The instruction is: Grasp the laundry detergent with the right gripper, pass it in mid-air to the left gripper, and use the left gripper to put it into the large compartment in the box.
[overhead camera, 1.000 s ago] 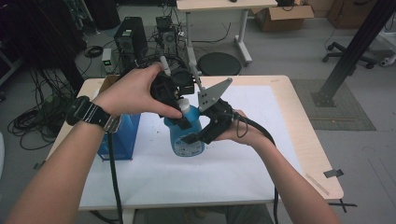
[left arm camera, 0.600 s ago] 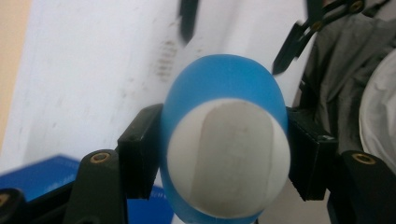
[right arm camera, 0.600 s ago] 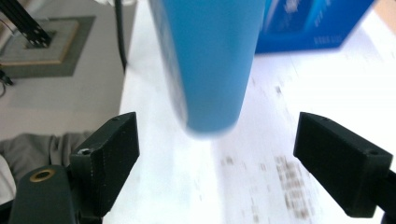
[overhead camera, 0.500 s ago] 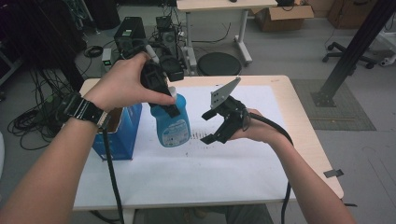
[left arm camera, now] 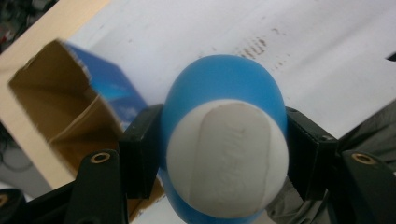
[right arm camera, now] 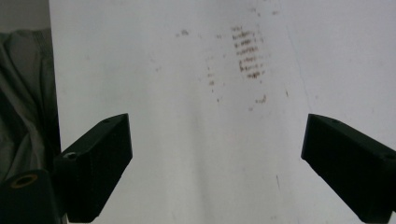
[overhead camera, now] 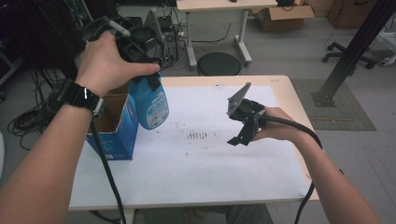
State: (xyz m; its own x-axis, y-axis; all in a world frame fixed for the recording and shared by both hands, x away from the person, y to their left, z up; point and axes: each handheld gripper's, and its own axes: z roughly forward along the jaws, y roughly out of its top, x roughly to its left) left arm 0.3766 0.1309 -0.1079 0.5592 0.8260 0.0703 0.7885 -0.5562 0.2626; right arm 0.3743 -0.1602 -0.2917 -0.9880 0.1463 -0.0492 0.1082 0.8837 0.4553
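Scene: We see a desk of pale wood, most of its top covered by a white sheet with a patch of brown marks near its middle.
Bottle: A blue spray bottle with a printed label hangs in the air above the desk's left edge, lifted clear of the top, its base over the white sheet beside the box.
Left gripper: The left gripper has its fingers pinching the bottle high up, one on each side of its rounded blue shoulder, with the white cap between them.
Right gripper: The right gripper hovers over the right half of the sheet; its fingers have just been spreading and stand wide, nothing between them.
Box: An open blue cardboard box stands at the desk's left edge, just below and beside the bottle.
Handling: We judge the bottle to be smooth, stiff plastic, slippery on its curves and perhaps heavy with liquid, so it may swing.
Where to hold: The narrow shoulder under the cap looks the surest place; the wide body is too broad.
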